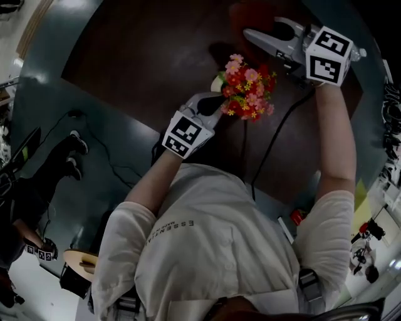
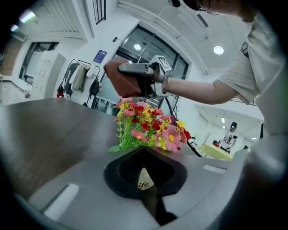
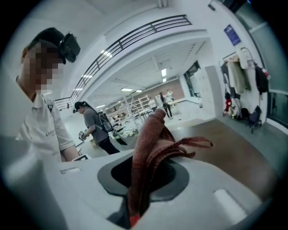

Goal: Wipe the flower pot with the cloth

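Note:
A small white flower pot [image 1: 217, 83] with red, pink and yellow artificial flowers [image 1: 250, 89] stands on the dark brown table [image 1: 150, 56]. My left gripper [image 1: 215, 102] is shut on the pot; in the left gripper view the pot's white side [image 2: 143, 179] shows between the pads, with the flowers [image 2: 148, 128] rising just beyond. My right gripper [image 1: 252, 32] hangs above and beyond the flowers, shut on a reddish-brown cloth [image 1: 247, 15]. In the right gripper view the bunched cloth [image 3: 150, 152] sticks up out of the jaws. The left gripper view shows the right gripper [image 2: 135, 72] and cloth [image 2: 119, 83] over the flowers.
A black cable [image 1: 276, 135] runs across the table near the flowers. The table's rounded edge [image 1: 94, 103] meets a grey floor at the left, where another person's shoes [image 1: 75, 153] show. A small red object [image 1: 297, 217] lies by my right elbow. Other people stand far off in the hall.

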